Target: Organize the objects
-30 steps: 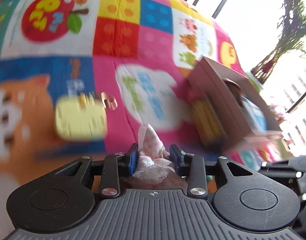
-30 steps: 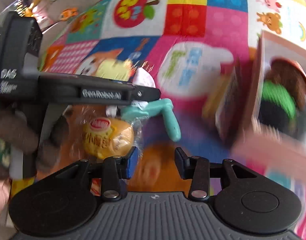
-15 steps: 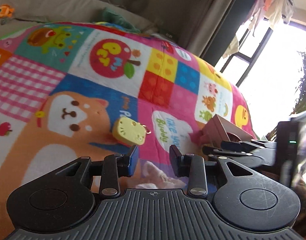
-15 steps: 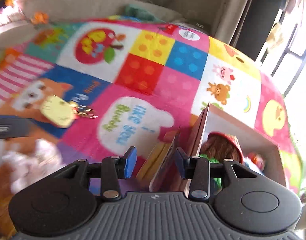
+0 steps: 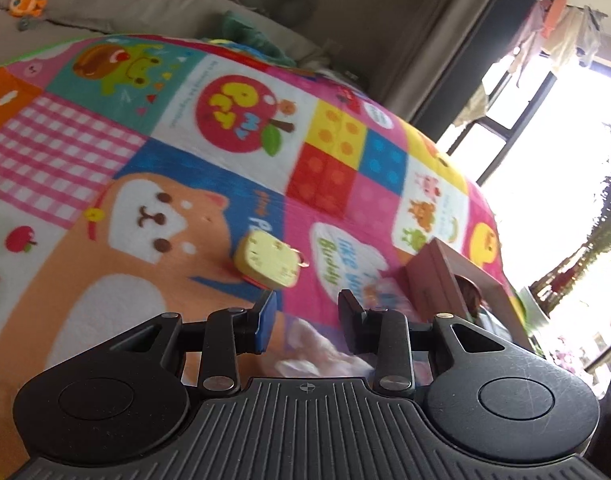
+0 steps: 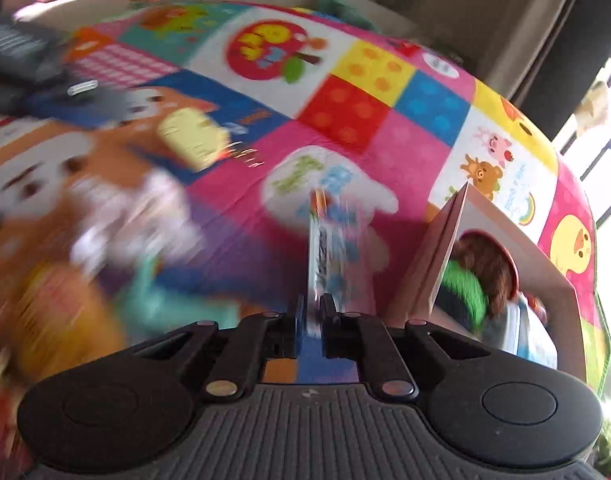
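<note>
My right gripper (image 6: 314,312) pinches a thin, flat card (image 6: 325,236) edge-on, held upright just left of the open cardboard box (image 6: 445,248). My left gripper (image 5: 305,316) hangs open and holds nothing above the fleecy patchwork mat (image 5: 337,176), with a boxy yellow case (image 5: 267,260) lying just ahead.

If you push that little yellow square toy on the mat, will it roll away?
Probably not. The yellow toy looks boxy with flat sides, so it would likely slide or flop over on the play mat rather than roll. It looks small, so it is probably light. The ring at its corner might snag the soft fabric.
</note>
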`<state>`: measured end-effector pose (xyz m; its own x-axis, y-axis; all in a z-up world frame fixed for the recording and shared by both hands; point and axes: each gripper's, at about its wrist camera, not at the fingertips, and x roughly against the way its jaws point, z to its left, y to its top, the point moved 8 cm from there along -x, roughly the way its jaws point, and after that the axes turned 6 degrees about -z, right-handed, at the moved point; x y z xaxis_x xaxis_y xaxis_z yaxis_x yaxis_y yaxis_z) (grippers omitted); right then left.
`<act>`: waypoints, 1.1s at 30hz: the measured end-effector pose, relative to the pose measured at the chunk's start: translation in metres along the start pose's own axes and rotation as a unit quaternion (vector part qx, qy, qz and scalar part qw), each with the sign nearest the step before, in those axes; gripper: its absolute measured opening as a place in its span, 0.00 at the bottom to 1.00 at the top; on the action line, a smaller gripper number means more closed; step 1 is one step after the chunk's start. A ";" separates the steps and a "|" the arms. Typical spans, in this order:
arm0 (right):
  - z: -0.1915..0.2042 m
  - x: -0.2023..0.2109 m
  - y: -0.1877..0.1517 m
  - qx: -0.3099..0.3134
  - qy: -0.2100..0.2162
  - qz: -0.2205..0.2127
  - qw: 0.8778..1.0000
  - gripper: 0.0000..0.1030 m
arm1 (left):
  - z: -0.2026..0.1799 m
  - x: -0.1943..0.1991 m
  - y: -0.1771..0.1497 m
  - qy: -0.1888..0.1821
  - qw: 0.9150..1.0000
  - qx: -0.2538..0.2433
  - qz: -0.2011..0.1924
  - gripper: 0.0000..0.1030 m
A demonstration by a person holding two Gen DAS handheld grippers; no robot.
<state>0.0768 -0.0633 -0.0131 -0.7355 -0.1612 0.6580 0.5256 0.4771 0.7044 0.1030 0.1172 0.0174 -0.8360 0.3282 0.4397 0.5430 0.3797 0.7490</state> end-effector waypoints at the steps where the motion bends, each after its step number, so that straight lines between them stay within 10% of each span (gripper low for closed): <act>1: 0.003 0.013 -0.007 -0.018 0.038 0.001 0.999 0.07 | -0.007 0.001 -0.004 -0.008 1.000 -0.003 0.005 0.36; 5: -0.024 0.065 -0.012 -0.063 0.049 -0.050 0.996 0.08 | -0.039 0.007 -0.020 -0.036 0.998 -0.038 0.025 0.36; 9: -0.124 0.078 -0.017 -0.162 -0.095 -0.087 0.978 0.17 | -0.066 0.015 -0.034 -0.052 0.995 -0.080 0.034 0.36; 14: -0.230 0.033 -0.065 -0.266 -0.217 -0.032 0.939 0.20 | -0.083 -0.001 -0.028 -0.051 0.994 -0.093 0.033 0.36; 20: -0.235 0.000 -0.088 -0.334 -0.183 -0.012 0.925 0.20 | -0.102 -0.106 0.005 -0.022 0.989 -0.134 0.054 0.36; 25: -0.226 0.003 -0.089 -0.322 -0.174 -0.015 0.930 0.24 | -0.097 -0.192 -0.004 0.046 0.968 -0.209 0.129 0.33; 30: -0.234 -0.007 -0.081 -0.324 -0.159 -0.015 0.933 0.24 | -0.089 -0.171 -0.038 0.035 0.942 -0.289 0.167 0.28; 33: -0.224 -0.019 -0.068 -0.304 -0.159 -0.020 0.939 0.25 | -0.083 -0.140 -0.050 0.016 0.941 -0.281 0.185 0.28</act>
<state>0.1505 -0.2865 -0.0139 -0.7994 0.1446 0.5831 0.5707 -0.1207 0.8123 0.1867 -0.0200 -0.0403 -0.6042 0.3178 0.7307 0.6778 -0.2771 0.6810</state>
